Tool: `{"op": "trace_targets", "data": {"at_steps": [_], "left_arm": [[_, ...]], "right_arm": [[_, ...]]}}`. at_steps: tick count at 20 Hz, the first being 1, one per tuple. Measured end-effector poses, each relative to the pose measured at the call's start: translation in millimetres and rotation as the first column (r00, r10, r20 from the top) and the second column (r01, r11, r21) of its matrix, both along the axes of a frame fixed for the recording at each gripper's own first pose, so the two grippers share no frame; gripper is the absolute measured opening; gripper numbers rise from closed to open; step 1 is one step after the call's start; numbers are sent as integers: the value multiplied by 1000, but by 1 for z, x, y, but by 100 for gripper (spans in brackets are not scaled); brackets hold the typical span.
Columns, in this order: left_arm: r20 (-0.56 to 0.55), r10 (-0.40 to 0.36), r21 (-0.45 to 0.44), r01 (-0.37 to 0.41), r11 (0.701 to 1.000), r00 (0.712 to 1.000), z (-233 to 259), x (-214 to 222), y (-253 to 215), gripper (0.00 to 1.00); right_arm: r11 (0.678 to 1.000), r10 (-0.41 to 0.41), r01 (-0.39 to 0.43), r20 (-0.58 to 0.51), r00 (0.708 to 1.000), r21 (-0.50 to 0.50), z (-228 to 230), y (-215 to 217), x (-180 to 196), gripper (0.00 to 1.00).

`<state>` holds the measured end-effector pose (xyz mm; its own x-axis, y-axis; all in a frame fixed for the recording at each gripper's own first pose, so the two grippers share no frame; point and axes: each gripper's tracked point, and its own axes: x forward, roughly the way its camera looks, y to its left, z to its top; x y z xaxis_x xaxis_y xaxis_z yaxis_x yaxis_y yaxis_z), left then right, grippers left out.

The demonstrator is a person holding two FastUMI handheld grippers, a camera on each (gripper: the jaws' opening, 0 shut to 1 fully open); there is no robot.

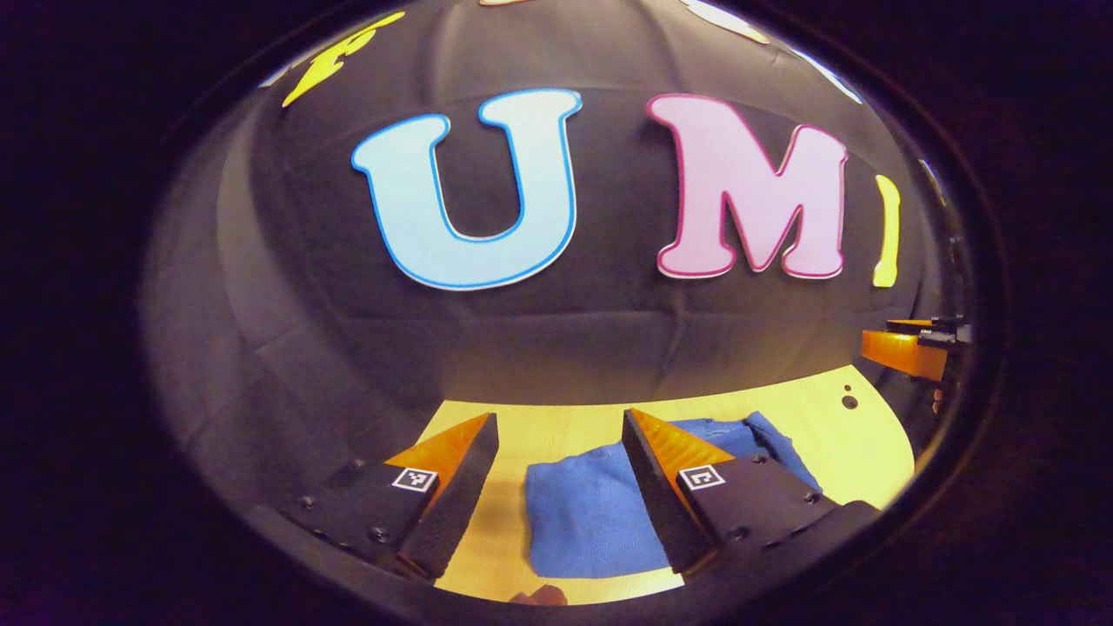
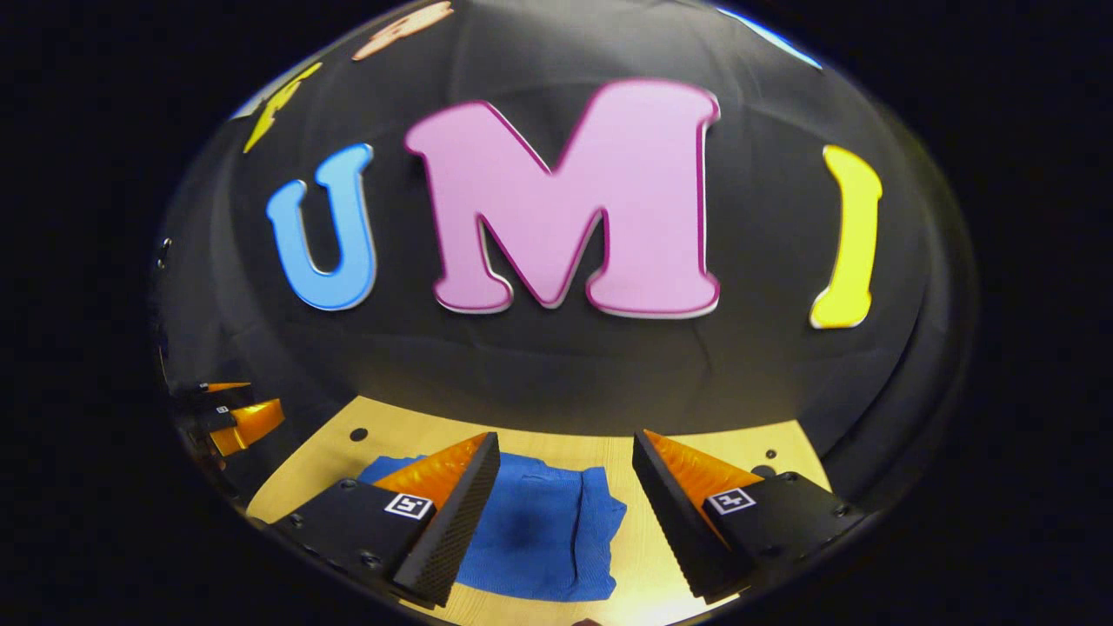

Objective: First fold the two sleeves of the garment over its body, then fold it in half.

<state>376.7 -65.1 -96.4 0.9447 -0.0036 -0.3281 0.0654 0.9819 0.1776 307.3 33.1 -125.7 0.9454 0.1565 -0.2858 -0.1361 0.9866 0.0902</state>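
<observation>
A blue garment [image 1: 591,513] lies folded into a compact bundle on the pale wooden table [image 1: 809,409]. My left gripper [image 1: 561,422] hovers above it, open, with nothing between its fingers. In the right gripper view the same blue garment [image 2: 543,530] lies below and left of centre. My right gripper [image 2: 565,439] is open above it and holds nothing. The other gripper appears at the far right edge of the left gripper view [image 1: 913,348] and at the far left edge of the right gripper view [image 2: 230,417].
The black cloth wall [image 2: 556,365] rises right behind the table's far edge. Small dark holes [image 1: 849,402] mark the tabletop [image 2: 783,443] near its back corners. Bare wood lies around the garment on both sides.
</observation>
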Motion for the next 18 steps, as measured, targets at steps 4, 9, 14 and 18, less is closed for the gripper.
{"op": "trace_targets", "data": {"at_steps": [4,9,14,18], "left_arm": [[124,-84,39,79,996,989,38,-76,-28,82],[292,-106,-15,115,993,951,91,-172,-37,81],[345,-125,-26,143,989,930,80,-237,-57,82],[316,-126,-98,164,982,940,69,-274,-57,80]], "right_arm": [[1000,-8,8,119,993,-6,67,2,-74,98],[998,-64,60,296,953,23,123,-10,-161,98],[997,-73,73,355,932,14,144,-8,-239,98],[993,-116,114,382,917,29,152,-12,-287,88]]}}
